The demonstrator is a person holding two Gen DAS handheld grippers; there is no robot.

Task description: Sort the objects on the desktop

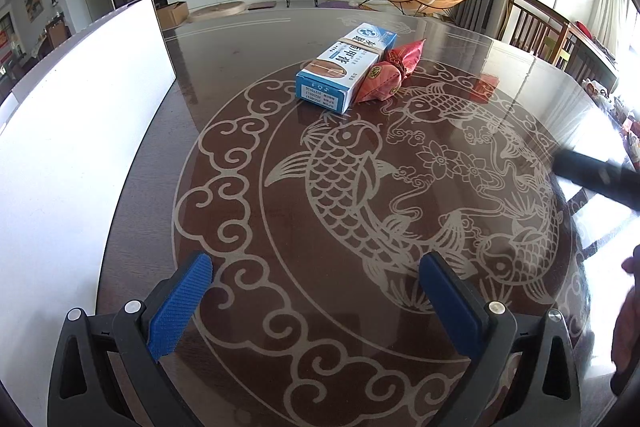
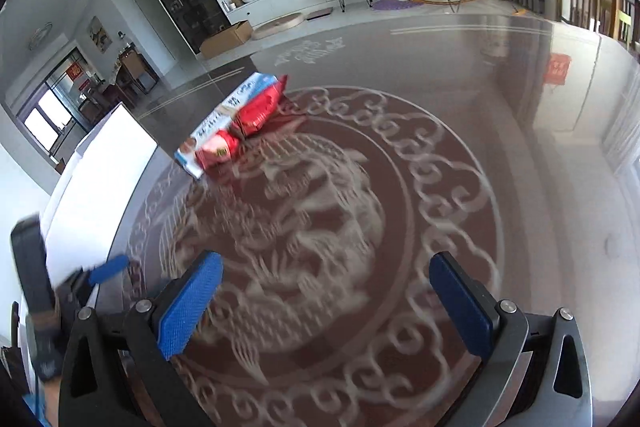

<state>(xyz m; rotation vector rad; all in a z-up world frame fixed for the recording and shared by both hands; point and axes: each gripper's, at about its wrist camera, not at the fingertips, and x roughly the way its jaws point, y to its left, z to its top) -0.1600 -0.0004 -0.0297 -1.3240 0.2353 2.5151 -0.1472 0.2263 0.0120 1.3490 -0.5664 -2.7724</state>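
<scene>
A blue and white carton (image 1: 344, 67) lies on the dark table (image 1: 248, 75), with a red wrapped packet (image 1: 390, 71) touching its right side. My left gripper (image 1: 316, 267) hovers open over the fish pattern, well short of both. The right wrist view shows the same carton (image 2: 230, 117) and red packet (image 2: 244, 131) far ahead and to the left of my right gripper (image 2: 326, 267), which is open and holds nothing. The left gripper (image 2: 108, 269) shows blurred at that view's left edge.
A white board (image 1: 80, 115) covers the table's left side. Wooden chairs (image 1: 548, 31) stand at the right edge. A dark part of the other tool (image 1: 596, 175) and a hand (image 1: 628, 323) reach in from the right. The right wrist view is motion-blurred.
</scene>
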